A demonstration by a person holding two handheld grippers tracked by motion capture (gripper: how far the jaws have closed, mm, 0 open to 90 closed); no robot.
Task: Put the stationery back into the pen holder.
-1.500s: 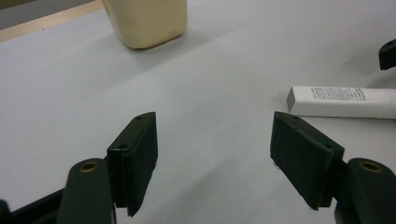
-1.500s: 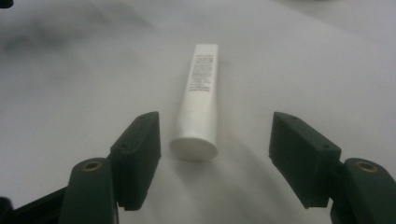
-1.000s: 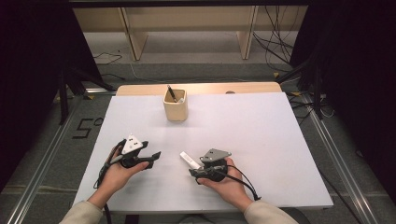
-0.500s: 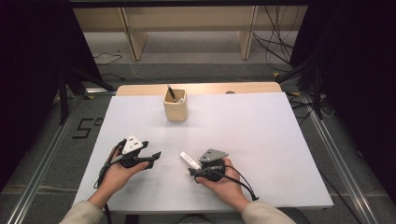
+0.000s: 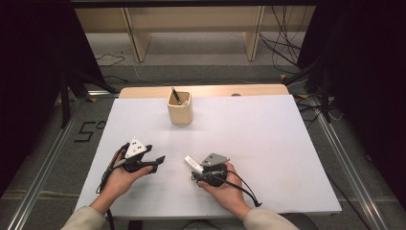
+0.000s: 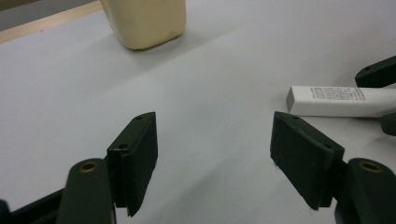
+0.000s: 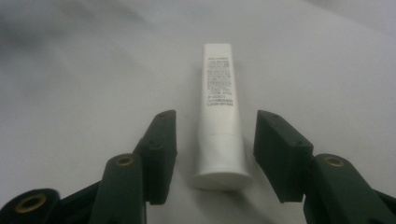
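A white tube (image 7: 219, 116) lies flat on the white table (image 5: 268, 143), cap end toward my right gripper (image 7: 215, 128). The open jaws stand on either side of that end, with a gap showing on both sides. In the high view the tube (image 5: 191, 162) pokes out up-left from the right gripper (image 5: 198, 170), held in a hand at the front centre. My left gripper (image 5: 157, 163) rests at the front left, pointing right. Its jaws are wide open and hold nothing (image 6: 212, 130). From the left gripper view the tube (image 6: 341, 100) lies off to the right.
A beige cup (image 5: 180, 108) holding a dark pen (image 5: 175, 96) stands at the back centre of the table; the cup (image 6: 144, 21) is also ahead of the left gripper. Aluminium rails run along the floor on both sides.
The right gripper has crept slightly left, further around the tube. The left gripper and the cup have not moved.
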